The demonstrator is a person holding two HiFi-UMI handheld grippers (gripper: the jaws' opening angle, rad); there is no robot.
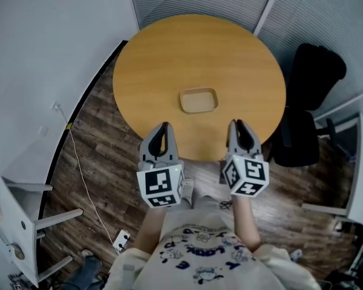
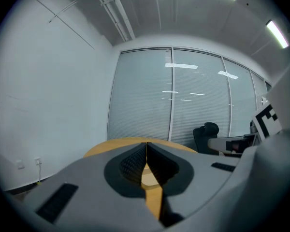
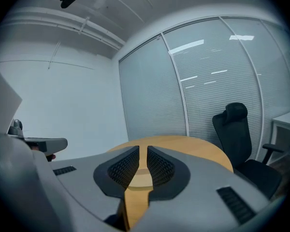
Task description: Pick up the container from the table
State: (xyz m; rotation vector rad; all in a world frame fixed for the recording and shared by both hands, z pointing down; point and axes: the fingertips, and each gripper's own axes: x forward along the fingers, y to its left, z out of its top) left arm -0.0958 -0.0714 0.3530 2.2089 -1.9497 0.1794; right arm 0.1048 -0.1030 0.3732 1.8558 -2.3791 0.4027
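A shallow tan container (image 1: 198, 99) with rounded corners lies near the middle of the round wooden table (image 1: 151, 59). My left gripper (image 1: 164, 127) hovers at the table's near edge, below and left of the container, its jaws shut with nothing in them. My right gripper (image 1: 237, 124) is level with it, below and right of the container, jaws shut to a thin slit and holding nothing. In the left gripper view the container (image 2: 149, 178) shows low behind the closed jaws of the left gripper (image 2: 146, 146). In the right gripper view the container (image 3: 141, 177) shows beyond the right gripper (image 3: 146, 151).
A black office chair (image 1: 308, 101) stands close to the table's right side, with a white desk (image 1: 360, 162) beyond it. White furniture (image 1: 18, 222) stands at the left. A cable (image 1: 85, 180) runs over the wooden floor to a power strip (image 1: 121, 240). Blinded glass walls close the back.
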